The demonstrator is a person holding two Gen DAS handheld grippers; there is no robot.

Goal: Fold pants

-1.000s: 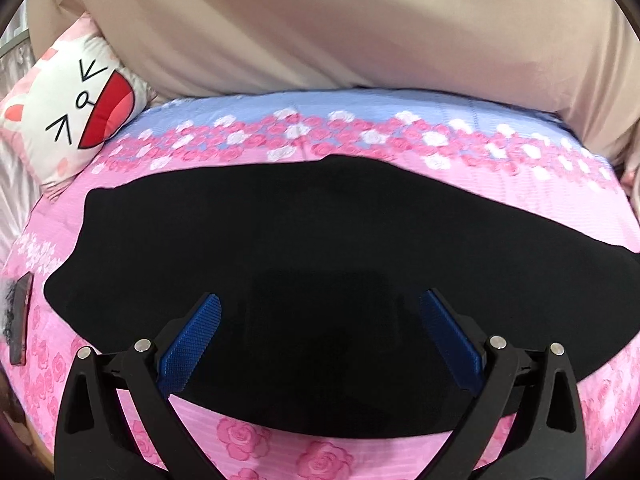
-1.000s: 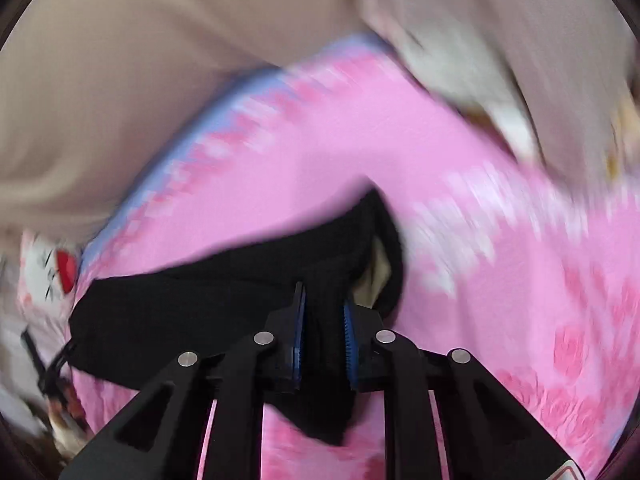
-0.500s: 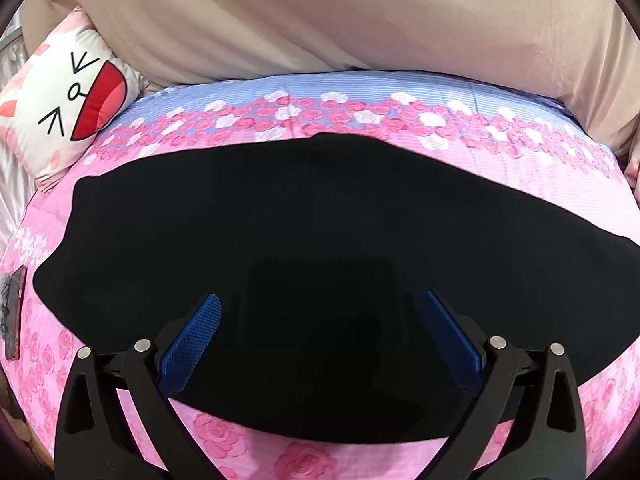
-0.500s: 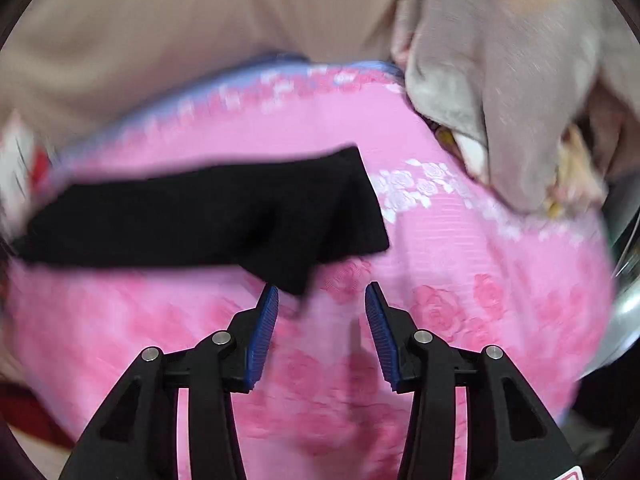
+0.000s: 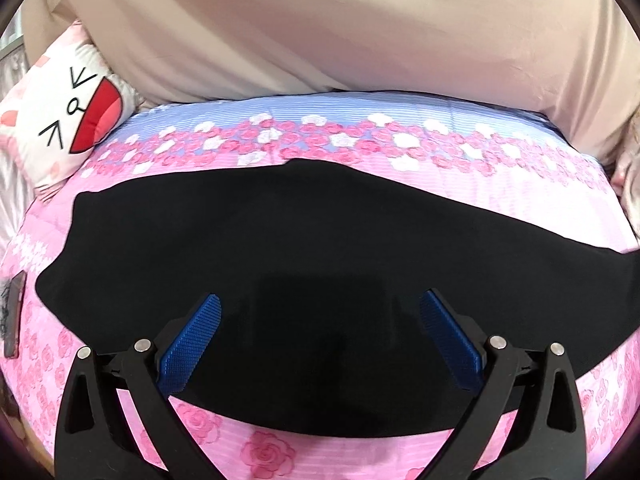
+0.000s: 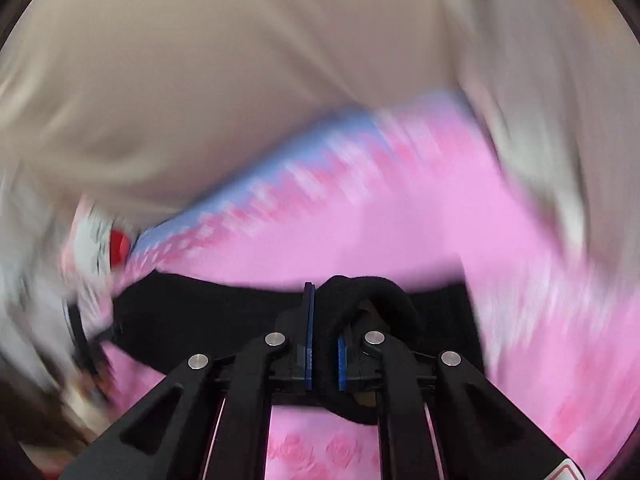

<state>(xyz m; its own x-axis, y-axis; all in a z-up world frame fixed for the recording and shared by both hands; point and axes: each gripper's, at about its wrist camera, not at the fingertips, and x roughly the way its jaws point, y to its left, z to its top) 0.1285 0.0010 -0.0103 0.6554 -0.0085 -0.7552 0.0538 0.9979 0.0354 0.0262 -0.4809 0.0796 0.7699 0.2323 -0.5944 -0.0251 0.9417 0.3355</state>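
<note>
Black pants (image 5: 304, 248) lie flat across a pink rose-print bed sheet (image 5: 520, 184), stretching left to right. My left gripper (image 5: 320, 320) hovers over the near middle of the pants, wide open and empty. In the blurred right wrist view, my right gripper (image 6: 324, 344) is shut on a bunched fold at the end of the pants (image 6: 360, 296), and the rest of the fabric runs off to the left.
A white cartoon-face pillow (image 5: 64, 120) sits at the far left. A beige blanket (image 5: 320, 28) covers the back of the bed. A dark flat object (image 5: 12, 320) lies at the left edge of the sheet.
My right gripper was open in front of the pants' end half a second ago; now it is shut on that end and moving fast. The left gripper stays open in place.
</note>
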